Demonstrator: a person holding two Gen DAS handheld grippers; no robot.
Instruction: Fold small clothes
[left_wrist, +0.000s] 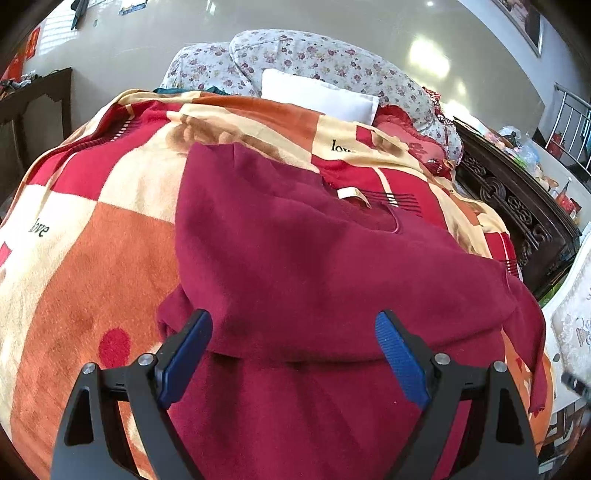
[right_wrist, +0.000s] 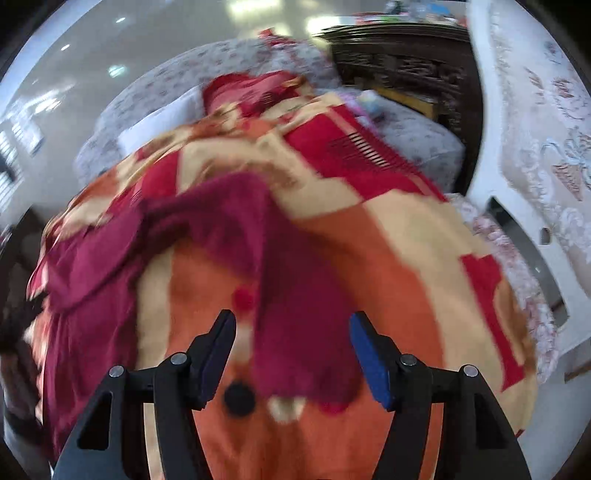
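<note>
A dark red knitted garment (left_wrist: 303, 258) lies spread on a checked red, orange and cream blanket (left_wrist: 92, 258), with its neck label (left_wrist: 352, 194) showing at the far side. One layer is folded over the near part. My left gripper (left_wrist: 293, 317) hovers over that folded edge, open wide, and its blue pads touch nothing. The right wrist view is blurred. There a sleeve (right_wrist: 303, 332) of the garment runs down across the blanket (right_wrist: 406, 277) and lies between the fingers of my right gripper (right_wrist: 292, 315), which is open with its pads clear of the cloth.
A white pillow (left_wrist: 317, 94) and a floral quilt (left_wrist: 314, 55) lie at the far end of the bed. Dark carved wooden furniture (left_wrist: 517, 210) stands along the right, with a white embroidered cover (right_wrist: 535, 129) beside it. A dark table (left_wrist: 33, 107) is at the far left.
</note>
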